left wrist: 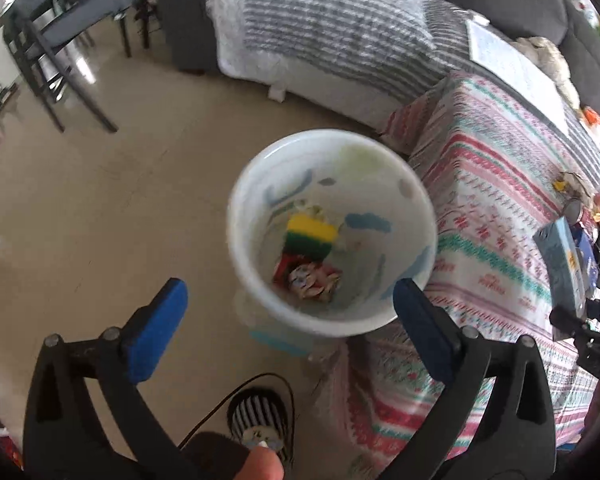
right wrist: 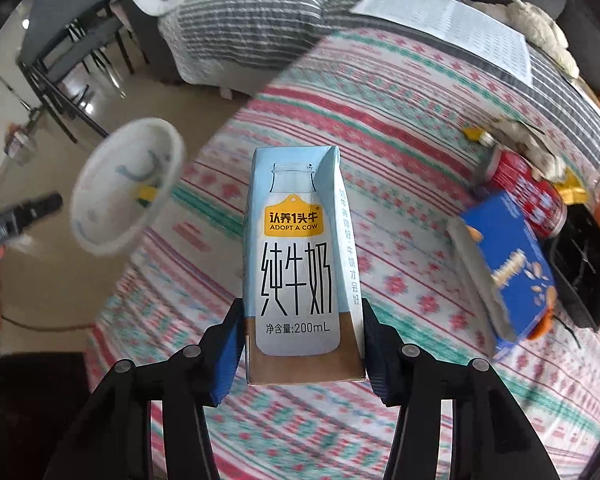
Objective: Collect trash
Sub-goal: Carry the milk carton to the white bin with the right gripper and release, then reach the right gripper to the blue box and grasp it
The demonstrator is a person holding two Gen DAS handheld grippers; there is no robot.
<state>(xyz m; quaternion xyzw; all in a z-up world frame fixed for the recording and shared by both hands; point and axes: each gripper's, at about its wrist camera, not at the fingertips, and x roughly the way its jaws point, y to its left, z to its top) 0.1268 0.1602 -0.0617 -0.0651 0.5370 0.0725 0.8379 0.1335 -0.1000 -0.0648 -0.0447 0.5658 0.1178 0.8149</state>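
Left wrist view, left claw [left wrist: 286,306]: its jaws are standing wide and released, with nothing pressing on the blue pads.
Left wrist view, bin: the white bin [left wrist: 332,232] is sitting just past the fingertips on the floor [left wrist: 120,208], its open mouth facing up toward the camera, hard against the edge of the patterned cloth [left wrist: 496,216].
Left wrist view, contents: a yellow-and-green sponge [left wrist: 311,236] and crumpled wrappers [left wrist: 312,280] are lying at the bottom.
Right wrist view, right claw [right wrist: 302,354]: it is clenching the milk carton [right wrist: 300,264] near its base, pads pressing both narrow sides.
Right wrist view, carton axis: its long axis is running straight out along the fingers, top end pointing away.
Right wrist view, bearing: the bin [right wrist: 128,184] is lying up and to the left of the carton, off the cloth's edge, with the left claw [right wrist: 24,212] showing just beside it.
Right wrist view, judgement: the carton looks due to be swung leftward over that mouth.
Right wrist view, still waiting: a blue box [right wrist: 508,264] and a red can [right wrist: 528,196] are lying on the cloth to the right.
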